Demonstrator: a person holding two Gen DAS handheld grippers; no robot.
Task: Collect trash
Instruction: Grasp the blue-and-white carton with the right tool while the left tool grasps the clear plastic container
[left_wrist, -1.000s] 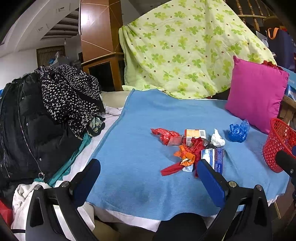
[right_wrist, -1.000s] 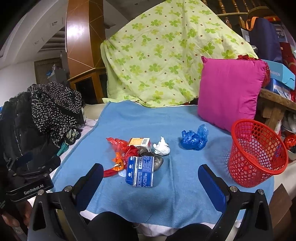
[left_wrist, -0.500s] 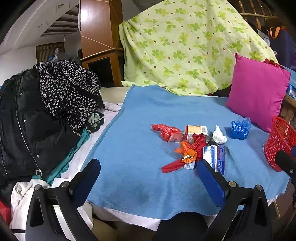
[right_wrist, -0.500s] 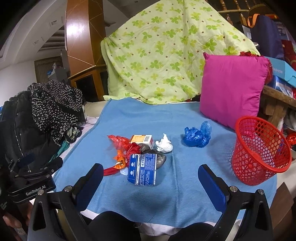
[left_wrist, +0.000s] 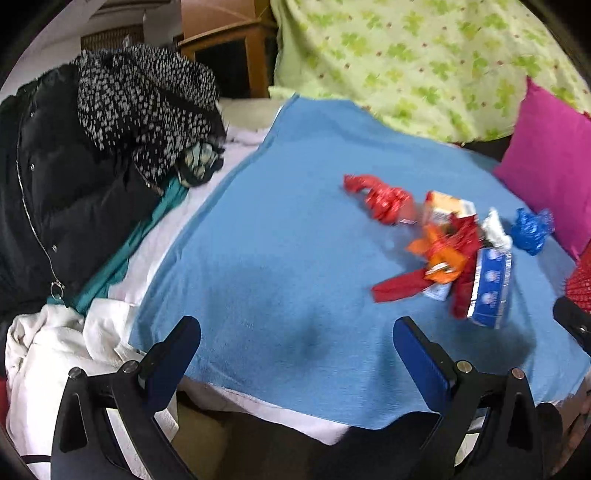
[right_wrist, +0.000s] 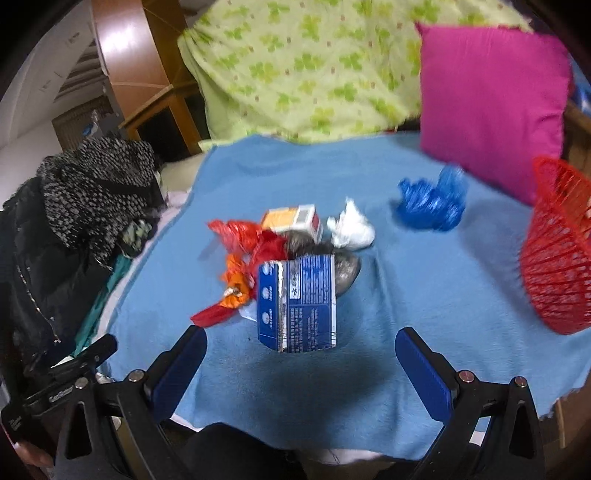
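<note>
Both tools stand wide open and grip nothing. The right tool (right_wrist: 301, 363) hovers just before the blue carton (right_wrist: 299, 304), which lies on the blue blanket (right_wrist: 424, 295) at the near edge of the trash pile, with red wrappers (right_wrist: 245, 234) beside it. The left tool (left_wrist: 297, 352) hangs over bare blanket. The red basket (right_wrist: 561, 258) sits to the right.

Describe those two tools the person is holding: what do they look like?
Each is a black plastic frame with triangular cut-outs and small silver bolts. The left gripper and right gripper both end in two flat fingers with blue pads. The left one's body carries small white lettering, too blurred to read.
</note>
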